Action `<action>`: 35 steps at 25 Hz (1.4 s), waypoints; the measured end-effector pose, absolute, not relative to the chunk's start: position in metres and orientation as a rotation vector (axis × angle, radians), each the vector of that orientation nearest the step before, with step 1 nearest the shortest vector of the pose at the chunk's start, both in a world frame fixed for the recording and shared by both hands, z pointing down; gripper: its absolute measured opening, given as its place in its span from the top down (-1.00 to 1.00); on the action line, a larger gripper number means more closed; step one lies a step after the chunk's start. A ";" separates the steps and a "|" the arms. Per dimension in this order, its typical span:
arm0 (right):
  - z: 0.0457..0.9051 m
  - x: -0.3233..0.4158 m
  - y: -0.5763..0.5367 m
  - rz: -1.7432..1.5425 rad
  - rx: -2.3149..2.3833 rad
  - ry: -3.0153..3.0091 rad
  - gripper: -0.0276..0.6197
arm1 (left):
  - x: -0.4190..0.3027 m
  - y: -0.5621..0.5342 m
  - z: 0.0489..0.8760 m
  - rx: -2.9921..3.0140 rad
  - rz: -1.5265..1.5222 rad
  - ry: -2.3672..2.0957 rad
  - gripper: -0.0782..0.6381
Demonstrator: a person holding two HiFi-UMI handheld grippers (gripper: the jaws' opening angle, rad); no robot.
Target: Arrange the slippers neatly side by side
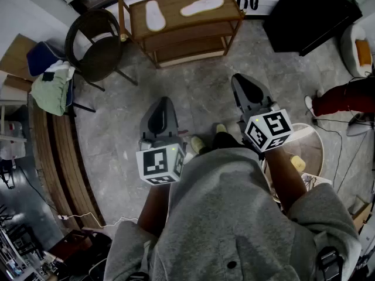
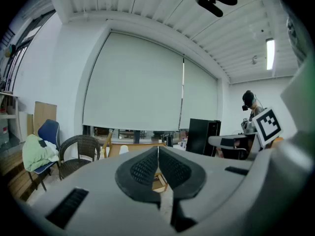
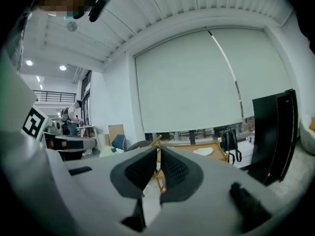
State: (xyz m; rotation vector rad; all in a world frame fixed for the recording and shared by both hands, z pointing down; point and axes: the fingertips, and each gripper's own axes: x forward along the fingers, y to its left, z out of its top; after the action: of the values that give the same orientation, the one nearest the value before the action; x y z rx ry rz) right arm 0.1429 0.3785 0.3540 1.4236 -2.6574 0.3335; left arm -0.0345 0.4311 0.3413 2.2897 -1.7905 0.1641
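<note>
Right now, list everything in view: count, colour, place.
slippers: 2, white, lying apart on the rack's top shelf
wooden rack: 1, brown, ahead on the grey floor
wicker chair: 1, dark, left of the rack
blue chair: 1, blue, far left
green cloth: 1, pale green, draped on the blue chair
cabinet: 1, black, right of the rack
bystander's leg: 1, red trousers, right edge
left gripper: 1, grey, jaws shut, nothing between them
right gripper: 1, grey, jaws shut, nothing between them
</note>
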 end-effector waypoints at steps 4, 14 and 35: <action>0.350 0.140 0.389 0.335 1.424 -2.654 0.80 | -0.036 0.441 0.337 2.296 0.158 -1.786 0.73; 0.355 0.144 0.392 0.396 1.506 -2.614 0.80 | -0.044 0.450 0.342 2.271 0.133 -1.755 0.73; 0.368 0.134 0.265 0.384 1.449 -2.635 0.80 | -0.045 0.324 0.351 2.282 0.187 -1.756 0.73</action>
State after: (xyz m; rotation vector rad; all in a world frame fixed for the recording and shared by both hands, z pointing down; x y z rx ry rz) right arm 0.1343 0.2649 0.3676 1.4493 -2.6353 0.3839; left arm -0.0455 0.3236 0.3515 2.2820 -1.7565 0.1865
